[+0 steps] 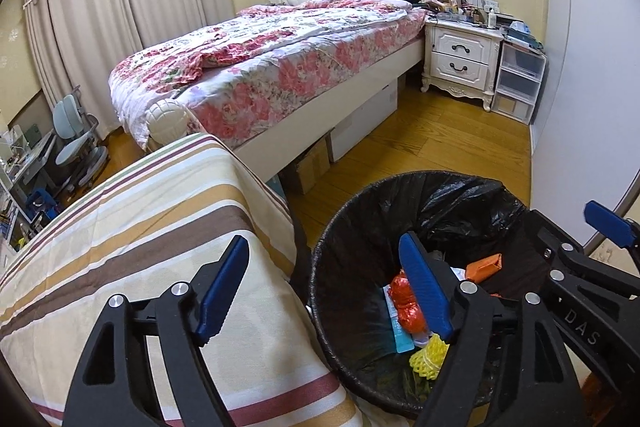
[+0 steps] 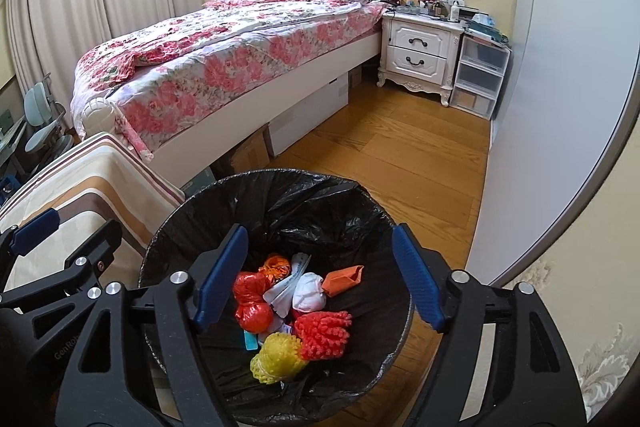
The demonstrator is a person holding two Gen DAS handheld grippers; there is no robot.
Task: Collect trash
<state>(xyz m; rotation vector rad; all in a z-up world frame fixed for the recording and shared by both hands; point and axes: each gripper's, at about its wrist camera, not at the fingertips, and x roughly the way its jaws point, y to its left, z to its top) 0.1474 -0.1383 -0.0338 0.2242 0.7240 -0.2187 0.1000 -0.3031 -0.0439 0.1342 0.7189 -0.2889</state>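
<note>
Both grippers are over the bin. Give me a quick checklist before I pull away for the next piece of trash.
1. Left gripper empty: ok, jaws apart, nothing between them.
2. Right gripper empty: ok, jaws apart, only the bin's contents show below.
3. Trash inside the bin: ok, red bag, yellow net, orange mop head, white wad and orange wrapper lie on the liner.
4. Liner over the rim: ok where visible; near edge hidden.
5. Floor beside the bin free of trash: ok in view.
6. More trash to collect: cannot tell from these views.
</note>
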